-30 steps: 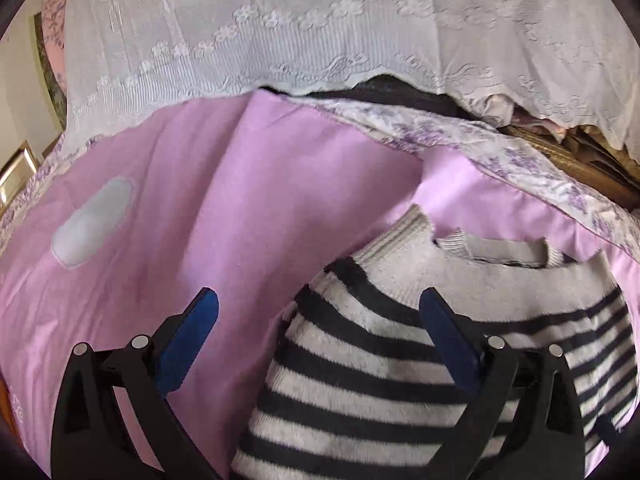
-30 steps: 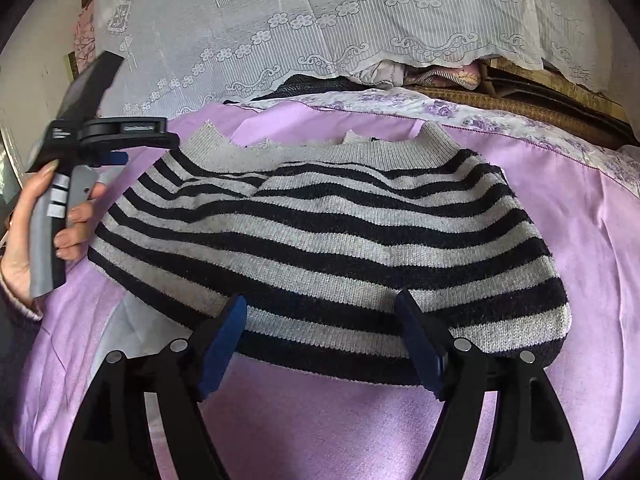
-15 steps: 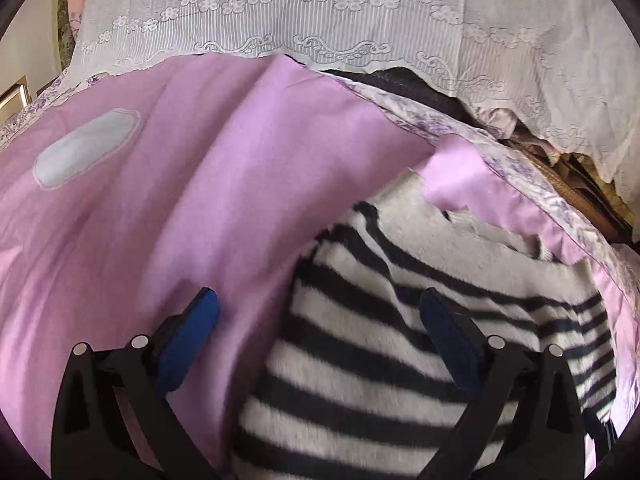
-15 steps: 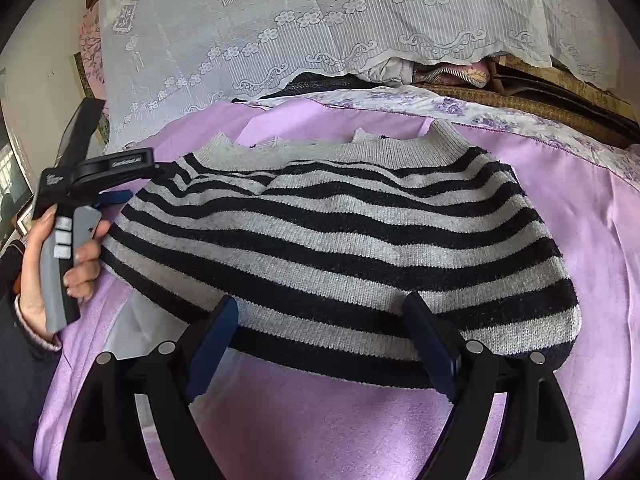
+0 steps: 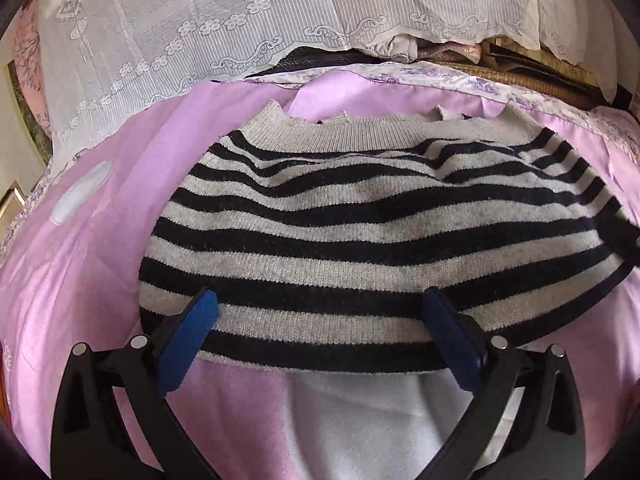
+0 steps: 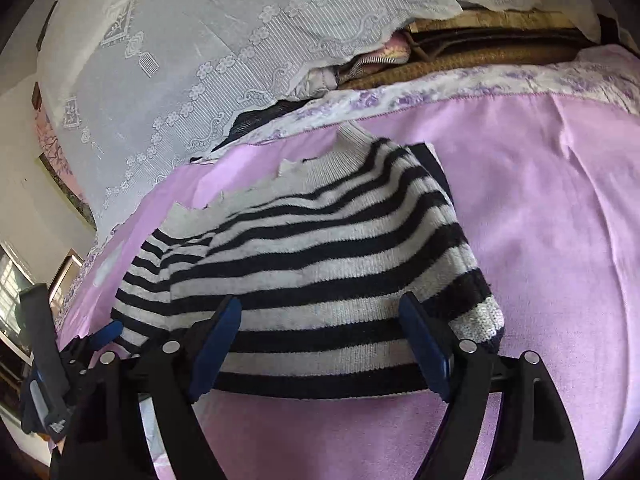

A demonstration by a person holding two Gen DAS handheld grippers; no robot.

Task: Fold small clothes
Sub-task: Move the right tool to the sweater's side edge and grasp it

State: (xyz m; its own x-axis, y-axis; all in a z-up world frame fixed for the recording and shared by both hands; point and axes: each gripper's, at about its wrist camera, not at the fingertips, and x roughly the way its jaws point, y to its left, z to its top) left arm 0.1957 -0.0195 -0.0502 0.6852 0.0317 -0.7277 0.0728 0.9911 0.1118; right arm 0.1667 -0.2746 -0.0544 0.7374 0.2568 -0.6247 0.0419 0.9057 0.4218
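Pink bedding (image 5: pixel 100 280) covers the bed, with a white lace cloth (image 5: pixel 200 32) draped over a pile behind it and a purple-flowered border (image 6: pixel 460 92) between the two. On the pink bedding lies a small grey-and-black striped sweater (image 5: pixel 360 232), folded into a compact block with its ribbed grey edge toward the lace cloth. The left gripper (image 5: pixel 320 328) hangs over the sweater's near hem, its blue pads spread wide and gripping nothing. The right gripper (image 6: pixel 320 340) sits over the same hem toward the sweater's right end; its jaws are closing a little but remain wide, the knit lying below them unpinched. A white patch (image 5: pixel 360 420) shows on the bedding just in front of the sweater.
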